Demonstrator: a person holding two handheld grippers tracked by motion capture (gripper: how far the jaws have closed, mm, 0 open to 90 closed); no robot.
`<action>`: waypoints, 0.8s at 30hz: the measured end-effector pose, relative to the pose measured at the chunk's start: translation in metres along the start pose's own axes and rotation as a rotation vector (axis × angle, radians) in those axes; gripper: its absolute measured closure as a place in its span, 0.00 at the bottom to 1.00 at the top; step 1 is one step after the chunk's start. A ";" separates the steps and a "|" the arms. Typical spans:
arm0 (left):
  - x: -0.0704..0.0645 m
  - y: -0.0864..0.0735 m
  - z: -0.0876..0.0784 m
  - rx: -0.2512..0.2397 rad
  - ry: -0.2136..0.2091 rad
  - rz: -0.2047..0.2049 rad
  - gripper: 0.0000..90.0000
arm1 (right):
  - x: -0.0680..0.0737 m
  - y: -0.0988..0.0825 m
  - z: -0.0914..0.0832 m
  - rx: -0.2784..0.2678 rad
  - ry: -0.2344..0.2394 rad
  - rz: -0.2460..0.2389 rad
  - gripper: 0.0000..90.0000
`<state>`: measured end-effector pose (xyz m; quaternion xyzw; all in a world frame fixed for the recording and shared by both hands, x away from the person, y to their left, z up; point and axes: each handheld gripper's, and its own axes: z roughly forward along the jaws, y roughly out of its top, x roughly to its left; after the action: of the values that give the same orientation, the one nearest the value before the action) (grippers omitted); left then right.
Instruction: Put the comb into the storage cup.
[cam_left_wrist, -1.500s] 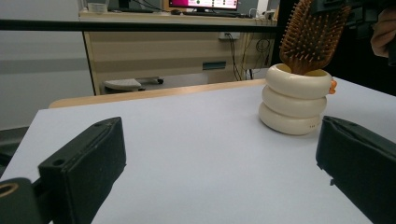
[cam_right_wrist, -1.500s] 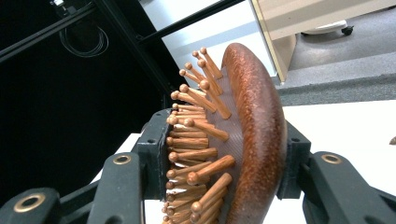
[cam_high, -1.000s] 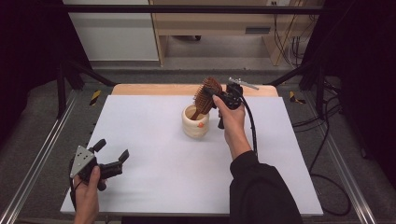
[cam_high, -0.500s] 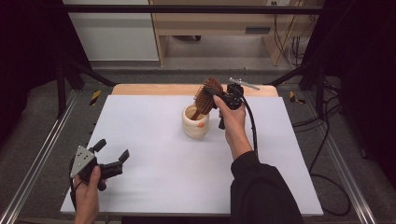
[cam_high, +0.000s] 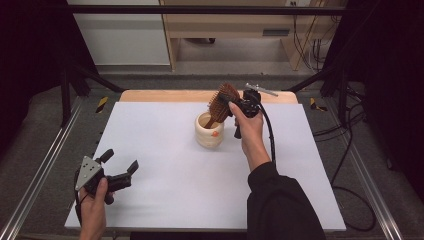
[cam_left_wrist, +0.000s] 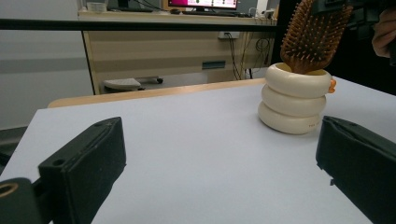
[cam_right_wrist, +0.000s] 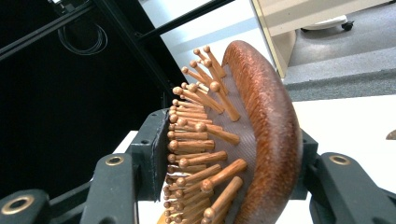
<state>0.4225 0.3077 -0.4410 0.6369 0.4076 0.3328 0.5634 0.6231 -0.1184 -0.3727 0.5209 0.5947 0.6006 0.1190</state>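
Wooden hairbrush between just-loosening right claw jaws

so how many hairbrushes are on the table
1: a wooden hairbrush standing handle-down in the cream ringed cup near the table's far edge, its head between the right claw's jaws.

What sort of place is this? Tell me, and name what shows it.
Probably a lab or office set up for recording: a white table inside a metal frame, loose cables on the floor, and a wooden desk with a monitor behind.
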 end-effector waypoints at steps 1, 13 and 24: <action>0.000 0.000 0.000 0.001 0.000 0.000 0.02 | 0.000 0.000 0.000 0.000 0.000 0.000 0.50; 0.000 0.000 0.000 0.000 -0.001 0.000 0.02 | 0.002 0.000 0.000 0.009 0.000 0.005 0.42; 0.000 0.000 0.000 0.000 -0.001 0.000 0.02 | 0.003 0.004 -0.005 -0.020 0.002 0.018 0.34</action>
<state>0.4225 0.3076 -0.4411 0.6372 0.4075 0.3325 0.5634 0.6198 -0.1203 -0.3662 0.5244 0.5841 0.6081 0.1185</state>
